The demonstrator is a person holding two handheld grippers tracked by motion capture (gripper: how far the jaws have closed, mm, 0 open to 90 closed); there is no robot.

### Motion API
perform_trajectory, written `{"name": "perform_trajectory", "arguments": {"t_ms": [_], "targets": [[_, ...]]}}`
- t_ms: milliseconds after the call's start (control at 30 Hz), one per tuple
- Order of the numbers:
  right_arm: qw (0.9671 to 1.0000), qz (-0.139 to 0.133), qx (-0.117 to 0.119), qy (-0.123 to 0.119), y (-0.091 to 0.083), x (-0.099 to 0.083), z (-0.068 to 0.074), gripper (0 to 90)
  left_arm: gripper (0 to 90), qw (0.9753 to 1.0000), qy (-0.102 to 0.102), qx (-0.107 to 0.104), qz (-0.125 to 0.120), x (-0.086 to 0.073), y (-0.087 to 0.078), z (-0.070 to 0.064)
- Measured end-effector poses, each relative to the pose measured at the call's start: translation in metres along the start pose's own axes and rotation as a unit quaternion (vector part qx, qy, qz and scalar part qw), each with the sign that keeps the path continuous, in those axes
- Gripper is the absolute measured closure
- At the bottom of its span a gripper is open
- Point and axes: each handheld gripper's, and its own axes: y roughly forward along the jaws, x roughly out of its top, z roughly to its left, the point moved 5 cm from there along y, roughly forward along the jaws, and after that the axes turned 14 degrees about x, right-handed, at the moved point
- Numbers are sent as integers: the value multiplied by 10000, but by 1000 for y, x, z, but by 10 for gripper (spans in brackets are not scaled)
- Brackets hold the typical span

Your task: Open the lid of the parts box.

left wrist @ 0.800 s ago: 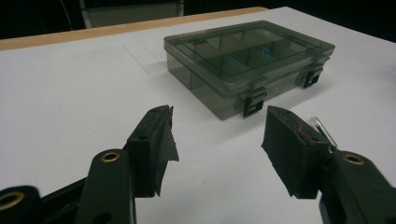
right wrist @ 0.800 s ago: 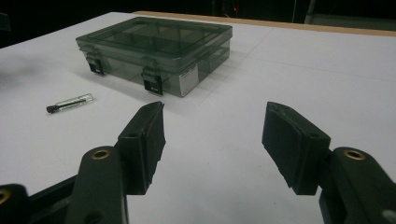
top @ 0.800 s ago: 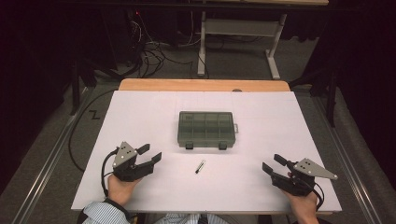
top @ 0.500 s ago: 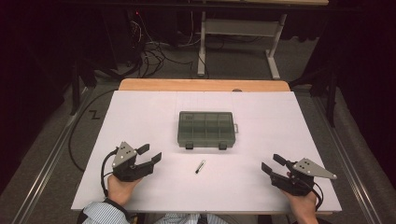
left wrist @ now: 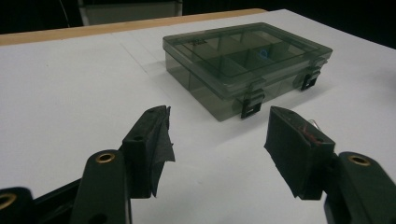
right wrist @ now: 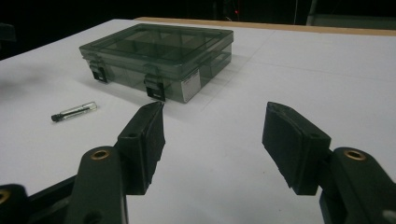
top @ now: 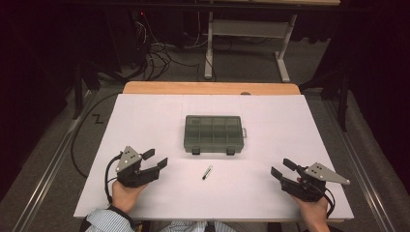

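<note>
While both tongs gape, one box [top: 213, 134], one vial [top: 207, 172] lie.

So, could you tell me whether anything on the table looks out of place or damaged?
One thing: a small vial lies loose on its side in front of the closed compartment box, both latches down. Nothing looks spilled or broken.

room dark | grey floor [top: 333, 125] | white table frame [top: 241, 34] behind | cables [top: 154, 50] on floor | wooden edge [top: 208, 88]
</note>
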Motion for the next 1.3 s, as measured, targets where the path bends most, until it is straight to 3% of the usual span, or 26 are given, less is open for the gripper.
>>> {"name": "perform_trajectory", "arguments": {"t_ms": [533, 1300], "targets": [[10000, -22, 4, 48, 5, 3, -4, 406, 399, 10000, -54, -33, 9, 2, 5, -1], [10000, -61, -19, -76, 20, 9, -9, 415, 400, 9999, 135, 43, 90, 5, 21, -3]]}}
